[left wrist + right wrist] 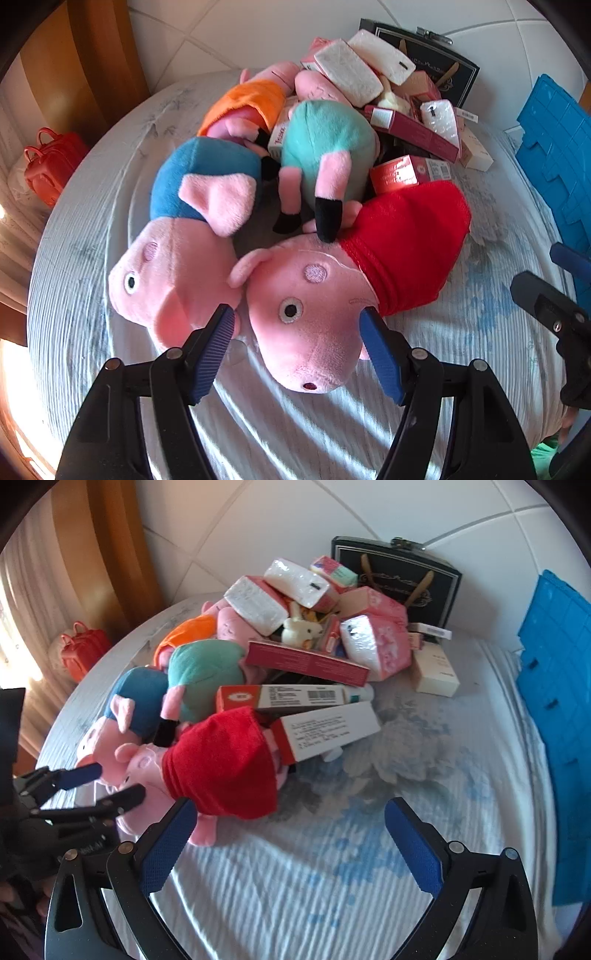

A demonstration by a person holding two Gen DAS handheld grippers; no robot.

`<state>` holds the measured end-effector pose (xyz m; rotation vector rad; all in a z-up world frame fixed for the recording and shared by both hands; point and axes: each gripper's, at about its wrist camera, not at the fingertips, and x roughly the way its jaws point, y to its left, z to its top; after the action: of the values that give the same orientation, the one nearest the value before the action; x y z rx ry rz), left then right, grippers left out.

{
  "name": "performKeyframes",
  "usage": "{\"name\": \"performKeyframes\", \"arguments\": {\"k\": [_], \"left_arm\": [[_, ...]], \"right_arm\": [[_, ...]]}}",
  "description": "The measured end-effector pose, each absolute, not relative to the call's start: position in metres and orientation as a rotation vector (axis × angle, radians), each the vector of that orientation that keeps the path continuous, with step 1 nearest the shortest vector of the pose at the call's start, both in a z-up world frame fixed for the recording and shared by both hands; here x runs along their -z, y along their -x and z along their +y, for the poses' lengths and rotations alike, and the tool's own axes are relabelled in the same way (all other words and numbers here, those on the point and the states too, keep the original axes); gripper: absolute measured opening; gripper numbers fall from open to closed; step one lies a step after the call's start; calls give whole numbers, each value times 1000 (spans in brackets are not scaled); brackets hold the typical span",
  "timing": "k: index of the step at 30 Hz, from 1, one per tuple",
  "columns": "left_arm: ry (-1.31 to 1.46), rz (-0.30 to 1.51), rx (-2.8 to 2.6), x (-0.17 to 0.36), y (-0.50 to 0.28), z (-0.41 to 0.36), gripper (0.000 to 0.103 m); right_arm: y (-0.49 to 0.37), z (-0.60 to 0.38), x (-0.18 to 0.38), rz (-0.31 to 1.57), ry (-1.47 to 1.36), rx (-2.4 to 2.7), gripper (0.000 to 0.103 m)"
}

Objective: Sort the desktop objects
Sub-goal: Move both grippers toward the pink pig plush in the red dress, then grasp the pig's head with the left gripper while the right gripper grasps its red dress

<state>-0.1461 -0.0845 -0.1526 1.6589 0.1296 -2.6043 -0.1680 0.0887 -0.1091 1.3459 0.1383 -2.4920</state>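
A heap of objects lies on a round table with a pale striped cloth (88,258). Nearest is a pink pig plush in a red dress (314,306), also in the right wrist view (221,764). Beside it lie pig plushes in blue (192,221), teal (328,147) and orange (251,99). My left gripper (297,317) is open, its blue pads either side of the red-dress pig's head. My right gripper (291,812) is open and empty over bare cloth, right of that pig. Tissue packs (258,603) and long boxes (306,662) pile behind.
A dark gift bag (399,576) stands at the back of the heap. A blue plastic crate (557,701) stands at the table's right edge. A red handbag (51,166) sits off the table at the left. A cream box (436,672) lies near the heap.
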Motion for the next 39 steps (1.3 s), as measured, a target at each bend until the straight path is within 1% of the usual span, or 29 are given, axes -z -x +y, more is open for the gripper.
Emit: {"name": "performKeyframes", "arguments": {"k": [4, 5, 10, 11, 12, 14, 23, 29, 30, 31, 32, 33, 35, 39], "left_arm": [[-1697, 142, 2617, 165, 152, -81, 70], [-1700, 123, 2614, 166, 154, -79, 72], [-1719, 50, 2601, 168, 154, -73, 72], [-1726, 59, 2592, 170, 155, -73, 74], [-1730, 67, 2582, 172, 157, -74, 80], [-1738, 60, 2566, 180, 162, -74, 85], [-1717, 71, 2571, 183, 171, -74, 85], [-1702, 43, 2599, 189, 177, -73, 84], [-1697, 37, 2611, 188, 176, -72, 80], [-1689, 21, 2620, 186, 173, -70, 78], [-1678, -5, 2631, 185, 171, -68, 75], [-1670, -26, 2642, 183, 168, -65, 72], [-1660, -40, 2655, 179, 165, -63, 71], [-1641, -29, 2682, 168, 153, -61, 70]], "right_arm": [[186, 77, 130, 31, -1393, 2366, 103], [190, 73, 135, 29, -1401, 2350, 103], [202, 60, 152, 33, -1469, 2277, 103], [204, 59, 155, 40, -1483, 2271, 103], [205, 57, 158, 43, -1492, 2265, 103], [209, 54, 165, 39, -1508, 2246, 103], [223, 36, 175, 69, -1517, 2229, 103], [231, 33, 183, -15, -1515, 2207, 103], [231, 33, 184, -23, -1521, 2200, 101], [231, 33, 184, -22, -1525, 2190, 97], [228, 33, 182, -27, -1517, 2178, 85], [226, 33, 178, -9, -1509, 2184, 79], [219, 31, 170, 42, -1492, 2201, 71], [206, 38, 163, 30, -1475, 2207, 67]]}}
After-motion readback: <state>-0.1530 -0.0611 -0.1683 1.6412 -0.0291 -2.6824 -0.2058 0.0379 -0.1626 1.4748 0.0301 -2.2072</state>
